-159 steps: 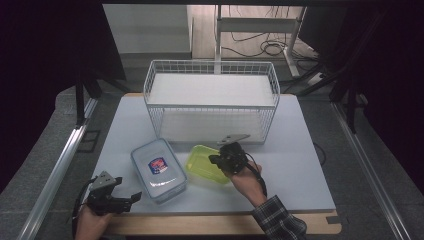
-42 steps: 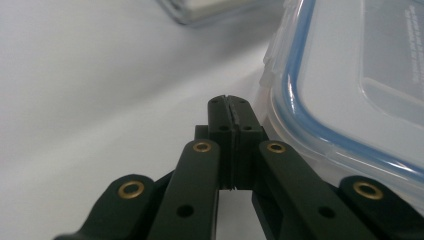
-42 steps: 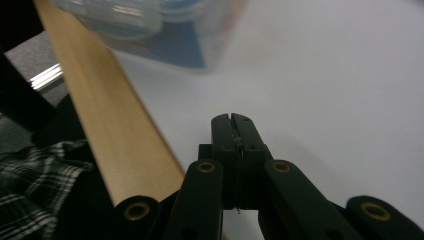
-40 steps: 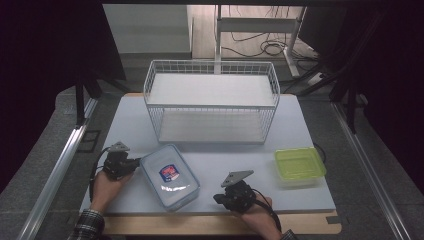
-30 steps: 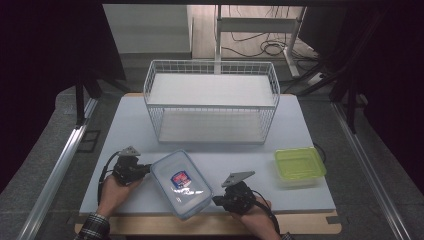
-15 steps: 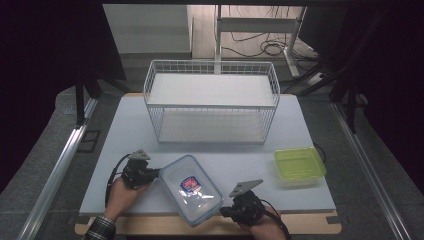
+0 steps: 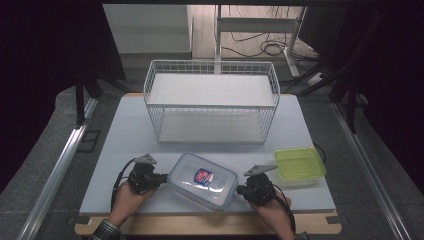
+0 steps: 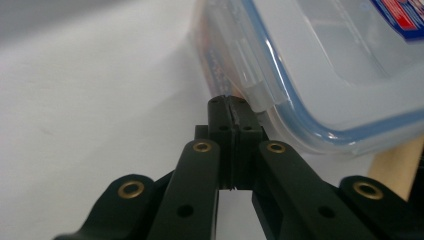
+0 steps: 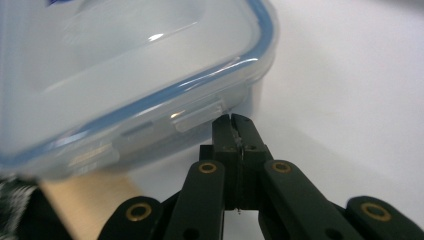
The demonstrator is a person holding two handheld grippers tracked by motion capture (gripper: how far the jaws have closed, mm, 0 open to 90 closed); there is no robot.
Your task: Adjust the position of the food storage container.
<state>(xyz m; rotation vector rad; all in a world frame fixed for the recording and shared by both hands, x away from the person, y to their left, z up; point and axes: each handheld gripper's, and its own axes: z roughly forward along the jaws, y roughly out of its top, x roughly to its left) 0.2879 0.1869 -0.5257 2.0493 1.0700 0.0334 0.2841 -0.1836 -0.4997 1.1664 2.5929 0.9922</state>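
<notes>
The clear lidded box (image 7: 202,180) lies slantwise, far-left to near-right, red-and-blue label unreadable; left gripper (image 7: 161,177) and right gripper (image 7: 239,189) pressed together at its ends.

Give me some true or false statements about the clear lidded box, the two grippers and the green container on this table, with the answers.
1. The clear box lies between the left gripper and the right gripper. True.
2. Both grippers have their jaws wide open. False: both are shut, as each gripper view shows.
3. The green container sits inside the wire basket. False: it sits on the table, to the right of the basket's front.
4. The clear box has its lid on, with a blue seal around the edge. True.
5. The left gripper's tips are at a latch on the clear box's side. True.
</notes>
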